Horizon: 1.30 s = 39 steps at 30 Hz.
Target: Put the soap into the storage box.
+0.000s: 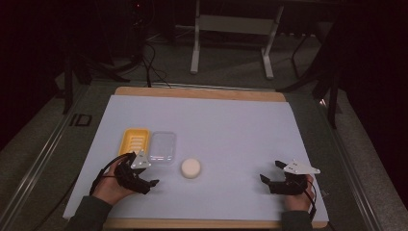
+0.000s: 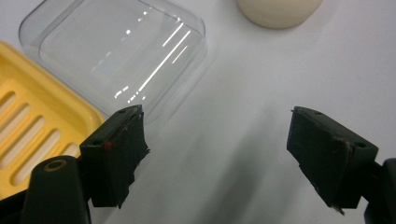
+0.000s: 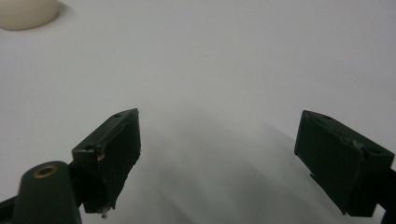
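The round, cream-white bar of soap (image 1: 191, 168) lies on the white sheet that covers the wooden bench (image 1: 202, 93), a little left of the middle and nearer the front edge than the back. It looks light, stiff and smooth: a dry cake should not deform under the pads, but its curved wall could slip out of a light pinch, and a hard squeeze may dent or scar it. My judgement is that the best hold is across its widest line, one pad on each side of the wall, low enough that it cannot roll upward out of the grip.

The left gripper (image 1: 147, 175) is held just left of the soap, its jaws standing apart with nothing between them; in the left gripper view only bare sheet shows in the gap. The right gripper (image 1: 273, 172) rests near the bench's front right corner, well apart from the soap, jaws likewise spread and empty.

Count: one soap bar; one yellow plastic soap dish with slotted floor (image 1: 135, 141) toward the left edge; one clear plastic lid (image 1: 162, 146) touching or just beside the dish, between it and the soap; two grippers
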Motion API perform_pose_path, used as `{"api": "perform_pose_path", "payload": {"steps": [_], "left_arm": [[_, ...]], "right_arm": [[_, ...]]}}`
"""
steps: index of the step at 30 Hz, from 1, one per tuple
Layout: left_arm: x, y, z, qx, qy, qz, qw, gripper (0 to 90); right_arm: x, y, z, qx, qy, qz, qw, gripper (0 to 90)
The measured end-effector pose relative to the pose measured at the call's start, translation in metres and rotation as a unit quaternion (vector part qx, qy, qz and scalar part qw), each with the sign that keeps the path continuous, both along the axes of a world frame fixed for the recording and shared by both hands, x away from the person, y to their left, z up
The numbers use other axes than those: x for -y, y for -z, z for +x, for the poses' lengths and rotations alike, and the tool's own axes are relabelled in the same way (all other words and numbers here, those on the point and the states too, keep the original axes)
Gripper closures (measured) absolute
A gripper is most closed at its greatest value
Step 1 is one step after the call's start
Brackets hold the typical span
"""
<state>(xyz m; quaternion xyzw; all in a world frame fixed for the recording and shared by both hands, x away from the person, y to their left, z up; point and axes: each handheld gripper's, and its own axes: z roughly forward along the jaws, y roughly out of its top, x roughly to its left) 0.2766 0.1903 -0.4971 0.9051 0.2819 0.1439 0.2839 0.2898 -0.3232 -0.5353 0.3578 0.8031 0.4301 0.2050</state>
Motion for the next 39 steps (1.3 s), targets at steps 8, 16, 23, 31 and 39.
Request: {"api": "perform_pose_path", "payload": {"steps": [8,16,23,31,39], "left_arm": [[0.008,-0.008,0.007,-0.001,0.024,0.011,0.9997,19.7],[0.024,-0.012,0.017,-0.009,0.057,0.029,0.9979,18.1],[0.034,-0.016,0.026,-0.013,0.071,0.039,0.9966,17.7],[0.046,-0.016,0.034,-0.024,0.088,0.052,0.9944,17.8],[0.057,-0.016,0.04,-0.034,0.102,0.068,0.9918,16.6]], "right_arm": [[0.0,0.0,0.0,-0.001,0.001,0.0,1.0,14.5],[0.0,0.0,0.0,-0.002,0.001,-0.001,1.0,14.4],[0.0,0.0,0.0,-0.002,0.001,-0.001,1.0,14.5],[0.0,0.0,0.0,-0.002,0.002,0.0,1.0,14.4],[0.0,0.0,0.0,-0.004,0.001,-0.001,1.0,14.5]]}}
